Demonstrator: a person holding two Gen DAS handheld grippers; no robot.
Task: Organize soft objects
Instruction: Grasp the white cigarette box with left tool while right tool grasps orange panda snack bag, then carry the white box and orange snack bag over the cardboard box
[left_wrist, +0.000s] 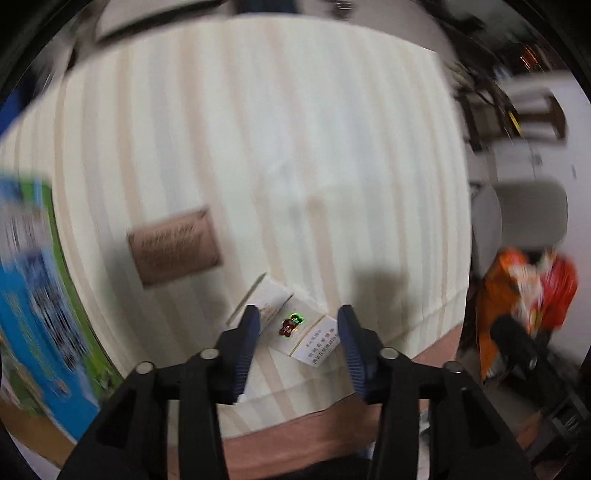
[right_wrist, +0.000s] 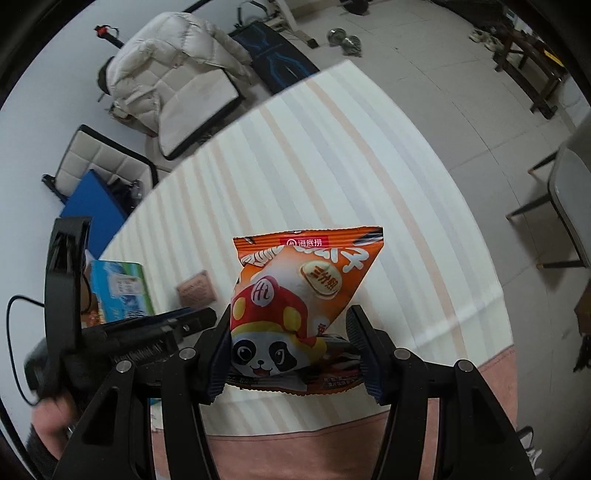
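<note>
- The middle and far part of the striped table (left_wrist: 280, 122) is bare, so a gripper can pass there.
- A brown card (left_wrist: 173, 246) lies on the left.
- A blue box (left_wrist: 37, 288) blocks the left edge.
- A white pack (left_wrist: 295, 328) lies near the front edge.

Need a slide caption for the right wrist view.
Right tool holds an orange panda snack bag above the striped tablecloth.

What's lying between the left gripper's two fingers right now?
In the left wrist view, a white box lies on the striped cloth between the open left gripper fingers.
</note>
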